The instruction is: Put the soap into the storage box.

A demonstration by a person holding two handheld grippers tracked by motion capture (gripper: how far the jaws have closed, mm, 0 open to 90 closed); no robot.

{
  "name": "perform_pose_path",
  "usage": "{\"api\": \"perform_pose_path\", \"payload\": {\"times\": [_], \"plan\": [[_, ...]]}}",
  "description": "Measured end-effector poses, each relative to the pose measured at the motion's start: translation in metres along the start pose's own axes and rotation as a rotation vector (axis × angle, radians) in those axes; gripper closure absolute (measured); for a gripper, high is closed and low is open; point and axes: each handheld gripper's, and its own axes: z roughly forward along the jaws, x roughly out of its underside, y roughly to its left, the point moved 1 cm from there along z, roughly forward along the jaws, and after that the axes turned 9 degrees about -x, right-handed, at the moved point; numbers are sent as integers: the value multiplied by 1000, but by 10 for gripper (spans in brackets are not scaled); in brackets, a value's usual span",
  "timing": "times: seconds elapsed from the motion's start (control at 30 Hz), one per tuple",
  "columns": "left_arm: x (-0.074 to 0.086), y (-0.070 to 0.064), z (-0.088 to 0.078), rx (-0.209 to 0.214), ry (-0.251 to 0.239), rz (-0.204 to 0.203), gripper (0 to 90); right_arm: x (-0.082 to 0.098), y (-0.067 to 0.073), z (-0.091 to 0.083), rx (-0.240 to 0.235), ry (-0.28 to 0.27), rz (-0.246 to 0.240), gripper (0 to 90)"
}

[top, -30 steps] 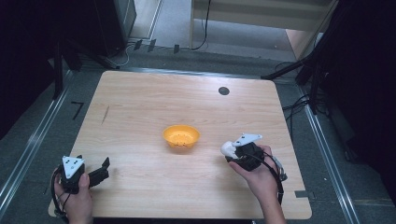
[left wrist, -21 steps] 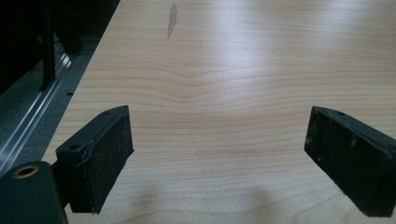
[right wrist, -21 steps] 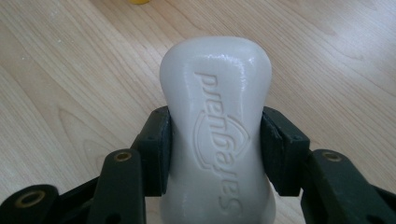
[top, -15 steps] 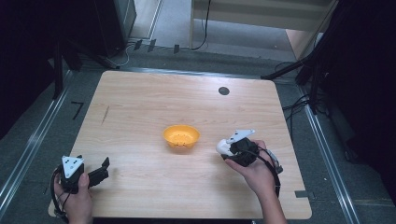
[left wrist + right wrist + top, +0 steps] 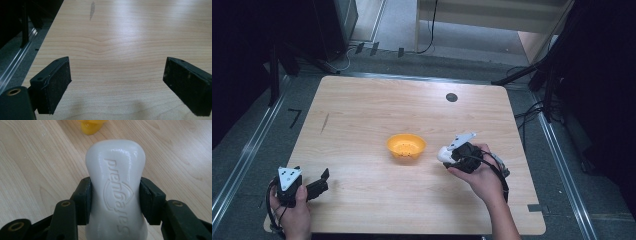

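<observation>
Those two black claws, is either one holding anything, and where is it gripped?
The right gripper clamps a white soap bar across its narrow waist. The left gripper is open, holding nothing.

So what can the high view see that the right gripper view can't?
High view alone: the whole wooden table, the left gripper open near its front left corner, and the person's hands. Right gripper view alone: raised lettering on the white soap bar, and both jaws pressing its sides. Both share the right gripper shut on the soap bar, and the yellow bowl just beyond it.
</observation>
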Motion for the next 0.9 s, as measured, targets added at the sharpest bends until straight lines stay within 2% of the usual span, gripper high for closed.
{"api": "perform_pose_path", "payload": {"times": [0.17, 0.37, 0.9], "plan": [[0, 0, 0, -1, 0, -1, 81, -5, -2, -2, -2, -3, -25, 504], [0, 0, 0, -1, -1, 1, 82, -11, -3, -3, -6, 14, -88, 504], [0, 0, 0, 0, 2, -8, 81, -33, -2, -2, -5, 10, -184, 504]]}}
